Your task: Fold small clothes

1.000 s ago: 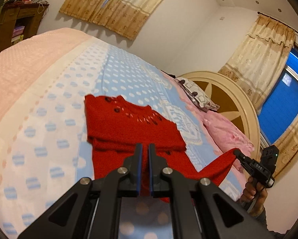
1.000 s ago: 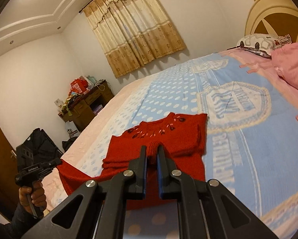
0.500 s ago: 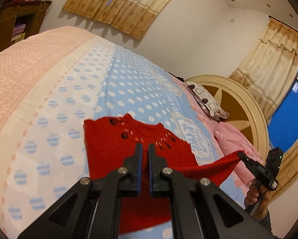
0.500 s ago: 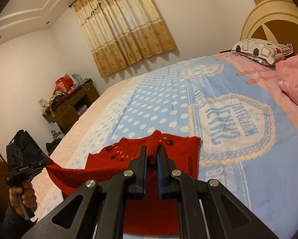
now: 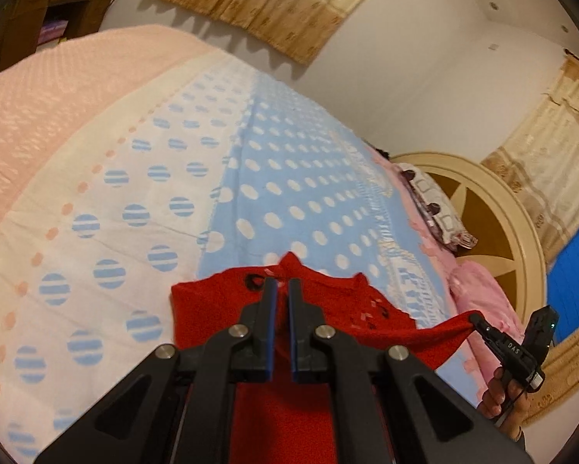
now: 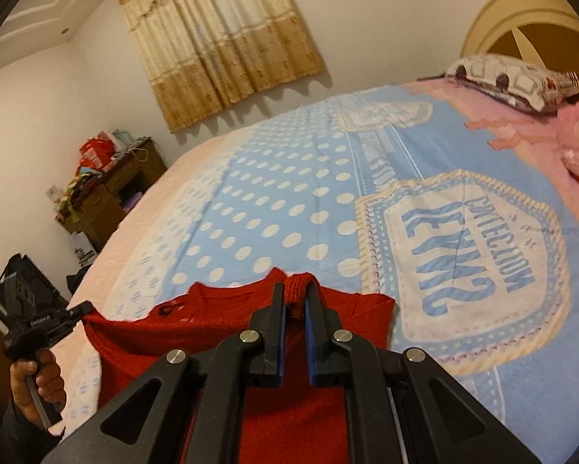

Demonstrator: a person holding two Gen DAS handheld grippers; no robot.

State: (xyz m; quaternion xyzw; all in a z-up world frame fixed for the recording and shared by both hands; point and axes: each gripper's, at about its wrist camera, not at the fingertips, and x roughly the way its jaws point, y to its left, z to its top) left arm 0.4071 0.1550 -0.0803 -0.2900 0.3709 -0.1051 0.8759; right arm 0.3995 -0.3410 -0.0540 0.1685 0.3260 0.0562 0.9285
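A small red knitted sweater [image 5: 320, 309] lies on the bed and is lifted at its near edge. My left gripper [image 5: 282, 290] is shut on one bottom corner of it. My right gripper [image 6: 293, 295] is shut on the other corner, with a fold of red knit showing between the fingers. The right gripper also shows at the right of the left wrist view [image 5: 479, 323], with red cloth stretched to its tip. The left gripper shows at the left of the right wrist view [image 6: 82, 307]. The sweater [image 6: 227, 328] hangs taut between both grippers.
The bed has a blue and white polka-dot cover [image 5: 289, 178] with a pink part [image 5: 57, 89] at the left. Pillows [image 6: 513, 81] and a round headboard [image 5: 494, 208] stand at the bed's head. A wooden cabinet [image 6: 107, 193] with clutter stands by the wall.
Both grippers have carried the sweater's bottom edge up and forward toward its collar, so less of the flat sweater shows beyond the fingers. Both stay shut on it.
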